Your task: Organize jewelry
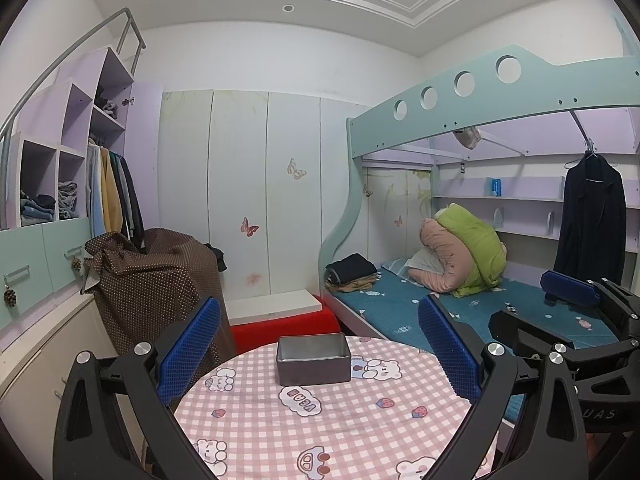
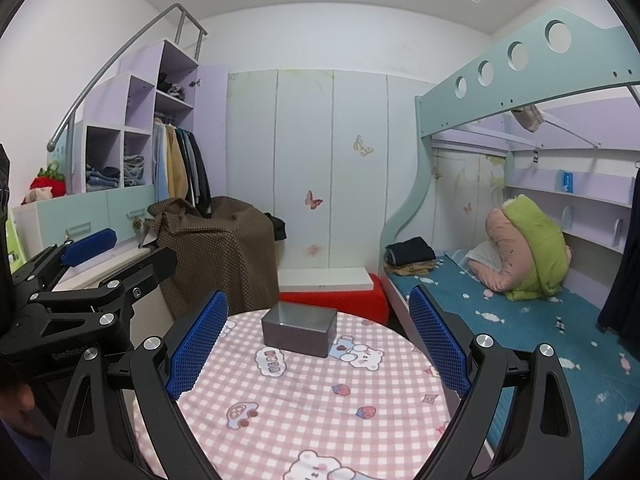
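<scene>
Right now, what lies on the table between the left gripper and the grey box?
Nothing: in the left wrist view, only bare checked tablecloth lies between the open left gripper and the grey box.

left tongs [image 1: 320,348]: spread, empty | grey box [image 1: 313,359]: on table [image 1: 320,432]

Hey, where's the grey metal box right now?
The grey box sits open on the far part of the round pink checked table, seen in both wrist views ahead of the open tongs, with the red stool behind it.

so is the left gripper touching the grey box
Apart. The left wrist view shows the left gripper open, its fingers wide on either side of the grey box, with checked tablecloth visible between.
</scene>
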{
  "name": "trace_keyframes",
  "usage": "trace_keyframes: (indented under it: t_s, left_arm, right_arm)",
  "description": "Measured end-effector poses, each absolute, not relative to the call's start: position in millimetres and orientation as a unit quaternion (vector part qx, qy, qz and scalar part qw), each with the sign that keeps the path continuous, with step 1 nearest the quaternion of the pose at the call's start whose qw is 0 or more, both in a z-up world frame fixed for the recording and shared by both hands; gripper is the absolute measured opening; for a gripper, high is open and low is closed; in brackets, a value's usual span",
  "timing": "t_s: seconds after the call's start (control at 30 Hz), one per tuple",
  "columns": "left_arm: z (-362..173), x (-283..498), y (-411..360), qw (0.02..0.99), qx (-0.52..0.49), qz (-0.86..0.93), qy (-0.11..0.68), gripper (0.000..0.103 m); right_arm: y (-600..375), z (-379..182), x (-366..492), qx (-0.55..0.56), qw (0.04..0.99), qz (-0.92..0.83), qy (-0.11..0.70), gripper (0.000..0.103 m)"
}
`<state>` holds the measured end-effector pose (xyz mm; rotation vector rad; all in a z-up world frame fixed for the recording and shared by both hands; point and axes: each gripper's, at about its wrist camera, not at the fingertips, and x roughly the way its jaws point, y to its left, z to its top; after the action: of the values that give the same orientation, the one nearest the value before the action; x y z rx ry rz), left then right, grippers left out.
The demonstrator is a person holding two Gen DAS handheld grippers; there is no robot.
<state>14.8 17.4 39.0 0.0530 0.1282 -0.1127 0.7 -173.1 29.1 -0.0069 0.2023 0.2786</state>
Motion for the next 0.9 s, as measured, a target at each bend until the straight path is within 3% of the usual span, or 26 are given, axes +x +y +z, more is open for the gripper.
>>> trace_keyframes:
  t_s: [0.9]
  left_arm:
    - [36.2, 19.5, 16.0, 0.996, 0.024, -0.057, 0.07, 0.096]
  right_arm:
    - [-175.6, 35.8, -7.4, 0.008, 0.991, 0.115, 0.069, 0.089]
